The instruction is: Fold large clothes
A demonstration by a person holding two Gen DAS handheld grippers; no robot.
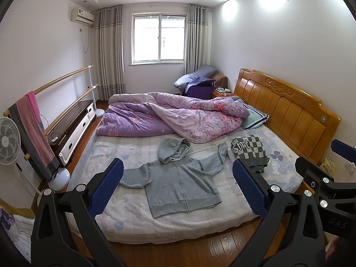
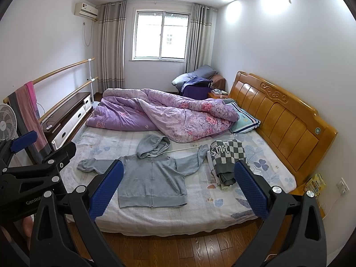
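A grey zip hoodie (image 1: 180,182) lies flat on the bed, front up, sleeves spread, hood toward the quilt; it also shows in the right wrist view (image 2: 153,182). A folded checkered garment (image 1: 249,153) with white letters lies to its right, also in the right wrist view (image 2: 227,160). My left gripper (image 1: 178,182) is open and empty, held above the bed's near edge. My right gripper (image 2: 179,184) is open and empty, beside it to the right. The right gripper's body shows at the left wrist view's right edge (image 1: 329,187).
A crumpled purple floral quilt (image 1: 173,115) covers the far half of the bed. A wooden headboard (image 1: 287,111) stands on the right. A standing fan (image 1: 9,142) and a rail with towels (image 1: 33,129) are on the left. Wooden floor (image 1: 189,253) lies below.
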